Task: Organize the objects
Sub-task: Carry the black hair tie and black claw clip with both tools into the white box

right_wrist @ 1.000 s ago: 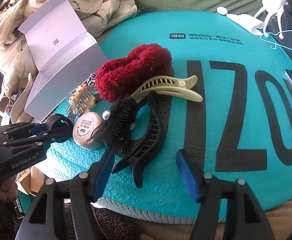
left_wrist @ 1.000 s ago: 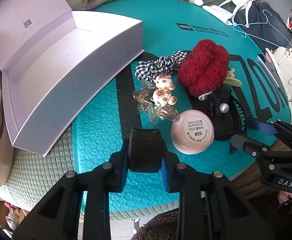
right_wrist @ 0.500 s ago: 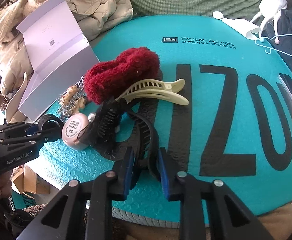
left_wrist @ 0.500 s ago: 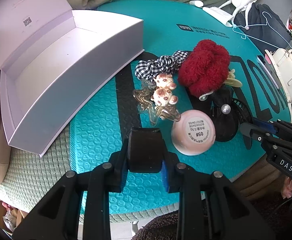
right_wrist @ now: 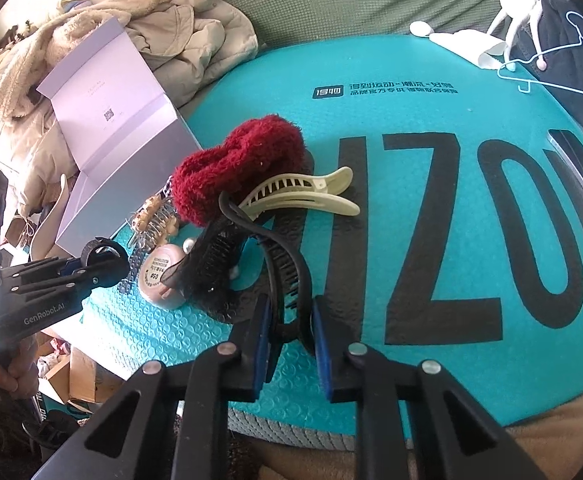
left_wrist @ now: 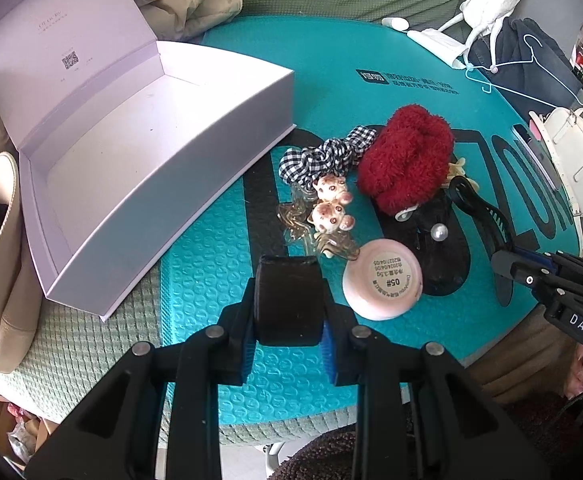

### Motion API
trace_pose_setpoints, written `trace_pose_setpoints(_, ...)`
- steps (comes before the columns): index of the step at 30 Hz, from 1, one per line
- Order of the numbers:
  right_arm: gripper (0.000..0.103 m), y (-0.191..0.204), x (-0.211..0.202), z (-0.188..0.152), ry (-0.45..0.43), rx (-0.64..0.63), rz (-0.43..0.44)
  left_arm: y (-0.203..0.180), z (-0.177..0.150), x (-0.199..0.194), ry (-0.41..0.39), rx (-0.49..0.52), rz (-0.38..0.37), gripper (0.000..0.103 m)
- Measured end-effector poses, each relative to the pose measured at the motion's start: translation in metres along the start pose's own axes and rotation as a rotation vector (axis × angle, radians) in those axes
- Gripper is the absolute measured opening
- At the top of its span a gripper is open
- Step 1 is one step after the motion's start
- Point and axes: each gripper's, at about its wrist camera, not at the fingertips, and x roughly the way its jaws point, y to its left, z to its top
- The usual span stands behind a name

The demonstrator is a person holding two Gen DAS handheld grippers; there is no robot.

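Note:
My left gripper (left_wrist: pixel 289 334) is shut on a black band (left_wrist: pixel 289 300), held over the teal mat beside a pink round jar (left_wrist: pixel 383 284). My right gripper (right_wrist: pixel 291 340) is shut on a black claw clip (right_wrist: pixel 287 264) and lifts its near end off the mat. A red fluffy scrunchie (right_wrist: pixel 239 172), a cream hair clip (right_wrist: pixel 307 196), a checked scrunchie (left_wrist: pixel 323 156), two bear clips (left_wrist: pixel 331 204) and a black bow clip (left_wrist: pixel 439 248) lie in a pile. An open white box (left_wrist: pixel 131 168) stands at left, empty.
The teal mat (right_wrist: pixel 411 92) covers a green cushion. Beige jackets (right_wrist: pixel 187 44) lie behind the box. A white handbag (left_wrist: pixel 579 164), a hanger (left_wrist: pixel 531 64) and dark clothes sit at the right edge. A beige shoe (left_wrist: pixel 3 280) lies left of the box.
My right gripper closed on the black claw clip and raised it slightly. The left gripper stayed shut on the black band and barely moved.

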Motion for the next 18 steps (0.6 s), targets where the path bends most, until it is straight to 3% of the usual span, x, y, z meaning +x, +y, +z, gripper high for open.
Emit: trace_pose_setpoints(18,0.02,0.025,-0.031,0.018,-0.055,-0.093,-0.015,-0.002,0.026,-0.039,-0.052,-0.003,-0.027,0.024)
